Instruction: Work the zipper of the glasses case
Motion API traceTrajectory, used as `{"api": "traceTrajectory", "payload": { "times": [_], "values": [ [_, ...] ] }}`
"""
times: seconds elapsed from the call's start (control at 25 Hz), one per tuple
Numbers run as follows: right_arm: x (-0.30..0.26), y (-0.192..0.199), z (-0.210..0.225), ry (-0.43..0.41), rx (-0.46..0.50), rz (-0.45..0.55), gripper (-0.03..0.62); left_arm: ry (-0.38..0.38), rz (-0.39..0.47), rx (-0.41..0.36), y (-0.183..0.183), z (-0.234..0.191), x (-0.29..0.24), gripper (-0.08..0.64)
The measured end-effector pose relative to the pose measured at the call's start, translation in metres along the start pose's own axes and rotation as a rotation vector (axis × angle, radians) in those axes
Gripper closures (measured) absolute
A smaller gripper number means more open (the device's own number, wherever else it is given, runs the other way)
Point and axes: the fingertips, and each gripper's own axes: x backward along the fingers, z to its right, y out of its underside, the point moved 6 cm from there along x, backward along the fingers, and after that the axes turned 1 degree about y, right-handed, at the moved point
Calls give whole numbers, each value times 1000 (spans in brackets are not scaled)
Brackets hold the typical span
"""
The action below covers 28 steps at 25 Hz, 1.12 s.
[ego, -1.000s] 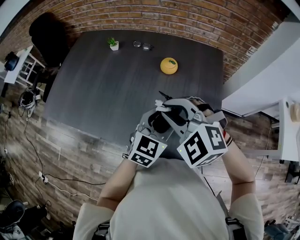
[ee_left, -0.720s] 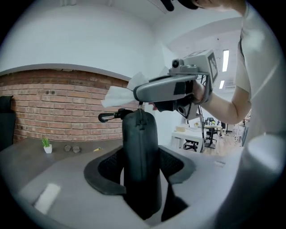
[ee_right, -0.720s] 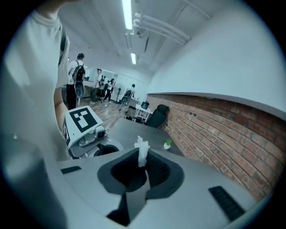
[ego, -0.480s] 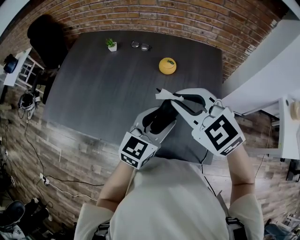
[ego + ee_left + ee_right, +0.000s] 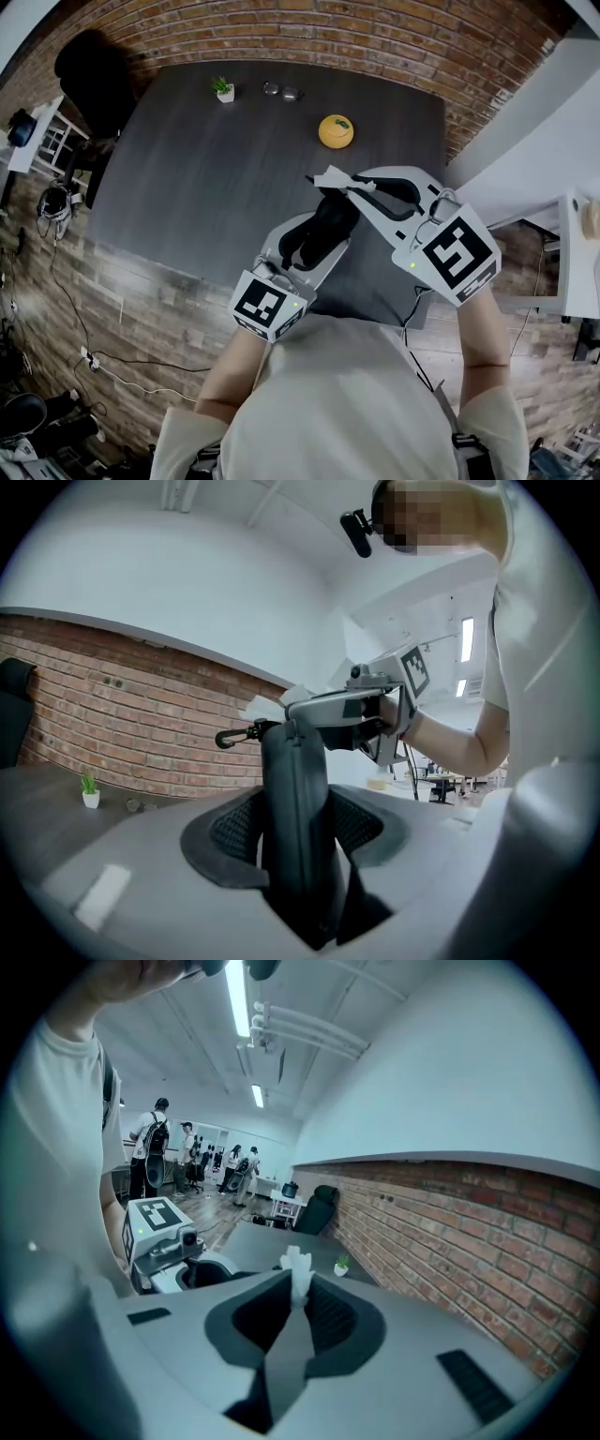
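Above the near edge of the dark, wood-grained table (image 5: 187, 187), low and centre in the head view, both tools are held clear of the surface. Most of the tabletop lies bare. Only a small potted plant (image 5: 225, 89), a pair of spectacles (image 5: 283, 91) and a round orange object (image 5: 337, 131) sit along its far side by the brick wall (image 5: 375, 37). The left gripper (image 5: 295, 829) clamps the glasses case (image 5: 319, 232) upright between its textured black pads, its jaws having just been closing on it. The case is matt black, smooth and oblong, with a small black clip (image 5: 230, 735) at its top. The right gripper (image 5: 298, 1290) is pinched tight on a crumpled white tab (image 5: 299, 1267) at the case's upper end.
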Motion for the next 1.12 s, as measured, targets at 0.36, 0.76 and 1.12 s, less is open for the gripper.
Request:
{"api": "traceTrajectory", "payload": {
  "times": [0.36, 0.76, 1.12],
  "values": [
    [0, 14, 9, -24, -161, 32, 548, 7, 47, 55, -9, 1, 9, 344],
    [-7, 29, 2, -21, -314, 76, 549, 15, 167, 152, -30, -11, 21, 347],
    [-10, 33, -4, -9, -442, 153, 551, 26, 232, 247, -39, -24, 26, 346]
  ]
}}
